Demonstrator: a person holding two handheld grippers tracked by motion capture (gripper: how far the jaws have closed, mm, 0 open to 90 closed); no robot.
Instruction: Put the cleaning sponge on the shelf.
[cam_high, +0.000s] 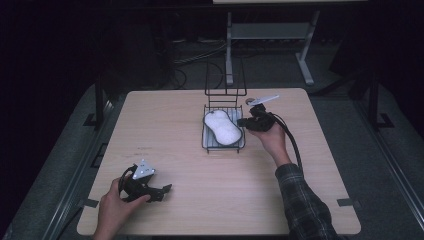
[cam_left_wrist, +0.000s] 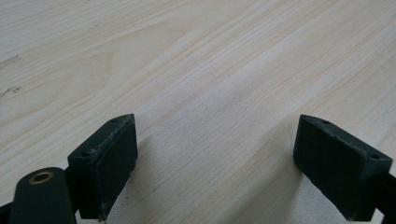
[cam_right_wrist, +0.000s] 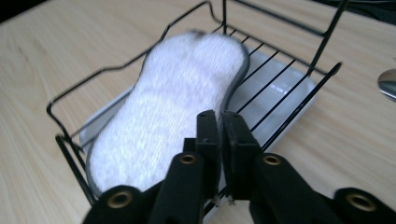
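Fingers on my right gripper are pressed together, and I judge they pinch the near edge of the white sponge, though the contact itself lies under the pads. The sponge lies flat in the black wire rack, which sits on a pale tray near the far middle of the wooden table. In the high view my right gripper sits at the rack's right side, touching or just beside the sponge.

My left gripper rests low near the front left corner of the table, well apart from the rack. Its jaws stand wide apart with bare wood between them, nothing held.

Recommended handling for the lift, as I judge it: raise the sponge straight up until it clears the wire rim before moving sideways, since a soft pad gripped at one edge will droop and may catch on the wires. Keep the grip steady; the rack is light and could drag along.

Limitations: the depth of the bite on the sponge cannot be confirmed. A shiny rounded item at the right edge of the right gripper view is cut off and unidentified. The floor beyond the table is too dark to read.
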